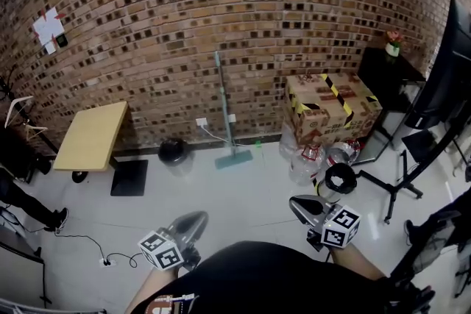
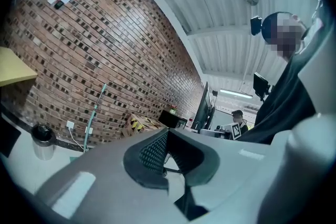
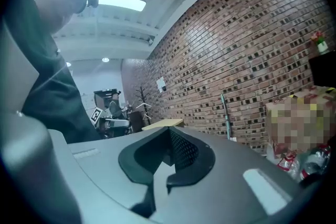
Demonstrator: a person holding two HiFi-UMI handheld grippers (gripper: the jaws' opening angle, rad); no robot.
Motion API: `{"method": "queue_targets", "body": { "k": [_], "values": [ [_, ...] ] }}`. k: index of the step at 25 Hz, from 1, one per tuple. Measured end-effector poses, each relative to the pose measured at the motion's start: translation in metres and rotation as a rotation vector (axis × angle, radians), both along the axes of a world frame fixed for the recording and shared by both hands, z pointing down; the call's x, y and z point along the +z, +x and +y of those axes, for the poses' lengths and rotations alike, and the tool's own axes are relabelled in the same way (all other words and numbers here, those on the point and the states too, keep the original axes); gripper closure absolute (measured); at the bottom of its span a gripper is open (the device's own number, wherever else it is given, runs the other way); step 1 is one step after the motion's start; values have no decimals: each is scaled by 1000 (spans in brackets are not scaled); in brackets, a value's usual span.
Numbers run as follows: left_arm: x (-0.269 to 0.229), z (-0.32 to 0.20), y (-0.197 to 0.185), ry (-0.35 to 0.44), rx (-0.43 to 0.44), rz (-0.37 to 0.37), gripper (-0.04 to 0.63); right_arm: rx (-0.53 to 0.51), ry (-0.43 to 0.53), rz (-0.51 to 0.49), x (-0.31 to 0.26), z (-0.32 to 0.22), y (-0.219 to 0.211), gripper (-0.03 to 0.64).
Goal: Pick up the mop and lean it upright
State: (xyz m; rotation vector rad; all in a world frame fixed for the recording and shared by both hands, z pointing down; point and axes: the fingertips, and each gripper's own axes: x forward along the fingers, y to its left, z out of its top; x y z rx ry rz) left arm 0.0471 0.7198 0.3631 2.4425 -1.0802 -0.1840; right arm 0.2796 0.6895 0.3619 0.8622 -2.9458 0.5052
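The mop (image 1: 224,105) stands upright against the brick wall, its pale green handle leaning on the bricks and its flat head (image 1: 233,158) on the floor. It also shows far off as a thin green mop handle (image 2: 96,108) in the left gripper view and as a green mop handle (image 3: 226,108) in the right gripper view. My left gripper (image 1: 197,218) and right gripper (image 1: 293,204) are held low in front of my body, well short of the mop. Both are shut with nothing between the jaws.
A yellow-topped table (image 1: 91,134) stands at the left, a small black bin (image 1: 173,151) by the wall. A taped cardboard box (image 1: 331,106), bottles and a black bucket (image 1: 341,177) sit at the right, beside a black stand (image 1: 397,187). A cable (image 1: 88,243) runs across the floor at left.
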Motion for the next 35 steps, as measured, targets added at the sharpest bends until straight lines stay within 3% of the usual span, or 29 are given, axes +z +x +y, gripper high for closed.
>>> {"method": "queue_targets", "body": {
  "k": [11,16,22,27,31,35],
  "values": [
    [11,-40,-27,-6,20,30,595,8,-11,26,4,-33,-30,603],
    [11,-86,-83,17,52,60,595,61,20,56,-6,-71,-79,603],
    [4,-142,-161,48,124,48,595,116,33,44,-22,-116,-156,601],
    [8,-183,-215,25,128,33,595,128,14,46,-20,-151,-205,601],
    [17,-209,-227,6,130,45,595,128,-12,64,-13,-173,-218,601],
    [28,-230,-216,-19,123,38,595,114,-31,55,-5,-203,-211,603]
  ]
}}
